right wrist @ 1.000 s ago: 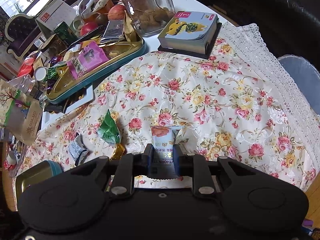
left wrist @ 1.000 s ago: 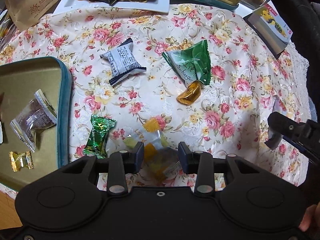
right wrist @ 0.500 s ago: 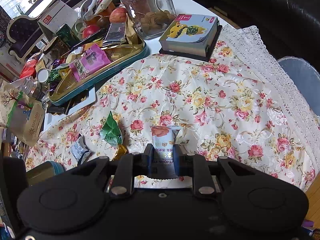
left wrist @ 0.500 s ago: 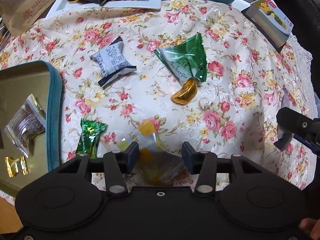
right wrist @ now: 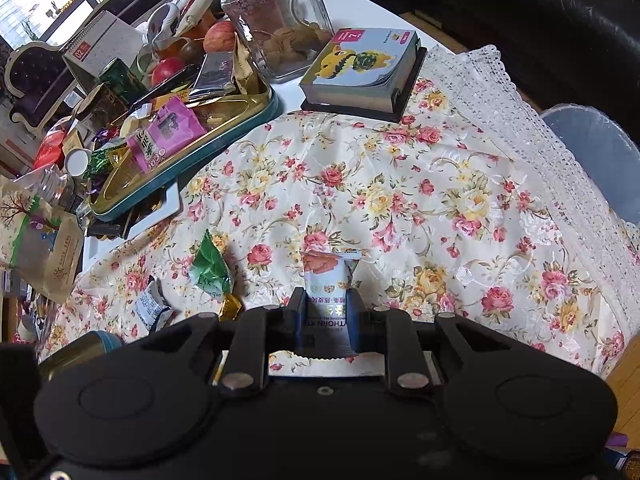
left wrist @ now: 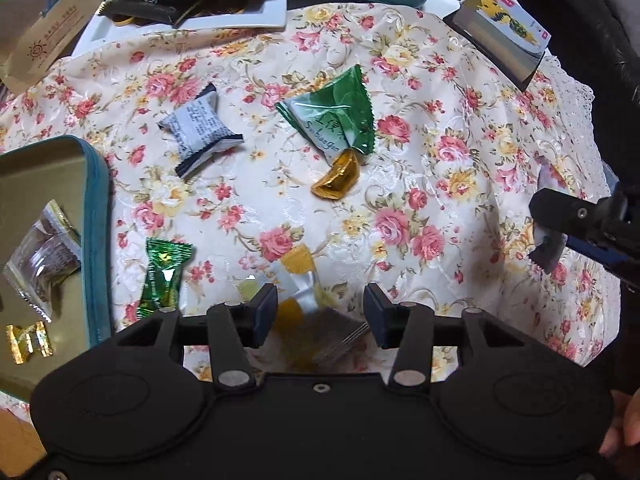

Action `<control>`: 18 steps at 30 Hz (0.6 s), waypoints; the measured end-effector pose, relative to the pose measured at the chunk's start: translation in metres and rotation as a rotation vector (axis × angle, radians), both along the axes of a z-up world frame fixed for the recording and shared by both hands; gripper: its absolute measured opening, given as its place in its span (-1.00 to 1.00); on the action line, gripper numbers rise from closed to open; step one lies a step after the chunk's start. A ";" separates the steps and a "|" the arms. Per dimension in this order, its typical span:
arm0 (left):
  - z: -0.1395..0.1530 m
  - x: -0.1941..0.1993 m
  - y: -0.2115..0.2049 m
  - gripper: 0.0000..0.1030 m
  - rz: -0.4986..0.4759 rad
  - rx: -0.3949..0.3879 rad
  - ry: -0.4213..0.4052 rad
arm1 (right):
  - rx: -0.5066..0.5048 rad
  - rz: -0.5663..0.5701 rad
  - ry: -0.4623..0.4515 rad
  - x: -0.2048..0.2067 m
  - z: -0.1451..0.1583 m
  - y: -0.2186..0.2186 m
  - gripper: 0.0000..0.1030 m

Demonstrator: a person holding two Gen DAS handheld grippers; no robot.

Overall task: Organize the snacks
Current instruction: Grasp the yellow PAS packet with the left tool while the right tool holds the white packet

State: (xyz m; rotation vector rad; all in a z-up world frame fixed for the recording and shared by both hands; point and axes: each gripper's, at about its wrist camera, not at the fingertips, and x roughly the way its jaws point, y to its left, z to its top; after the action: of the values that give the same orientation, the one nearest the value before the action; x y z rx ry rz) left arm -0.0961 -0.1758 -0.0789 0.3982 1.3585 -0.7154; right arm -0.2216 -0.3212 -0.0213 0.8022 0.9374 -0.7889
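Note:
My left gripper is open, its jaws on either side of a clear packet with yellow sweets lying on the floral cloth. Near it lie a small green candy, a gold ingot candy, a green-white packet and a white-and-navy packet. A teal-rimmed gold tin at the left holds a brown wrapped snack and a gold candy. My right gripper is shut on a white snack packet with a red top, held above the cloth; it shows at the right of the left wrist view.
A second teal tin full of snacks stands at the back, with a glass jar, a small yellow-covered book, fruit and paper bags around it. The lace cloth edge runs along the right, with a plastic bin beyond.
My left gripper has moved forward over the yellow sweets packet and its jaws have opened wider. My right gripper keeps hold of the white packet and has shifted only slightly.

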 end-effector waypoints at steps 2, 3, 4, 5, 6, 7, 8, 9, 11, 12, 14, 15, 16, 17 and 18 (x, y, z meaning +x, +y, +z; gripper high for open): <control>0.000 0.004 0.004 0.05 0.021 0.011 0.000 | -0.001 0.001 -0.006 0.001 0.001 0.001 -0.57; -0.001 0.006 0.006 0.05 0.033 0.018 0.006 | -0.001 0.004 -0.009 0.001 0.002 0.001 -0.57; -0.003 0.007 0.007 0.05 0.044 0.024 0.013 | -0.002 0.006 -0.011 0.002 0.003 0.002 -0.57; -0.005 0.009 0.008 0.05 0.053 0.031 0.020 | -0.003 0.010 -0.013 0.003 0.003 0.003 -0.56; -0.007 0.010 0.008 0.05 0.063 0.037 0.026 | -0.003 0.014 -0.014 0.003 0.003 0.004 -0.56; -0.008 0.011 0.007 0.05 0.068 0.040 0.031 | -0.004 0.017 -0.015 0.004 0.004 0.004 -0.57; -0.010 0.011 0.007 0.05 0.072 0.042 0.034 | -0.004 0.019 -0.014 0.004 0.003 0.005 -0.57; -0.012 0.011 0.005 0.05 0.073 0.044 0.037 | -0.004 0.021 -0.013 0.005 0.003 0.005 -0.56; -0.014 0.010 0.001 0.05 0.068 0.049 0.035 | -0.003 0.021 -0.009 0.004 0.002 0.005 -0.57; -0.016 0.008 -0.002 0.05 0.063 0.053 0.028 | -0.003 0.020 -0.008 0.004 0.002 0.005 -0.57; -0.019 0.003 -0.008 0.06 0.048 0.067 0.010 | -0.001 0.018 -0.007 0.004 0.001 0.004 -0.57; -0.020 0.000 -0.012 0.06 0.037 0.073 -0.002 | -0.002 0.016 -0.007 0.003 0.001 0.004 -0.57; -0.020 -0.002 -0.014 0.06 0.029 0.075 -0.011 | -0.003 0.015 -0.008 0.003 0.001 0.003 -0.57; -0.021 -0.005 -0.017 0.06 0.020 0.075 -0.021 | -0.004 0.012 -0.009 0.003 0.002 0.003 -0.56; -0.021 -0.008 -0.020 0.06 0.009 0.076 -0.030 | -0.004 0.010 -0.012 0.002 0.002 0.003 -0.56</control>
State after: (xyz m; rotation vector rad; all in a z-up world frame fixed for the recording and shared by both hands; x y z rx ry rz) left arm -0.1040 -0.1963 -0.0999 0.4613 1.3614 -0.6491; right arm -0.2194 -0.3187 -0.0189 0.7973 0.9281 -0.7765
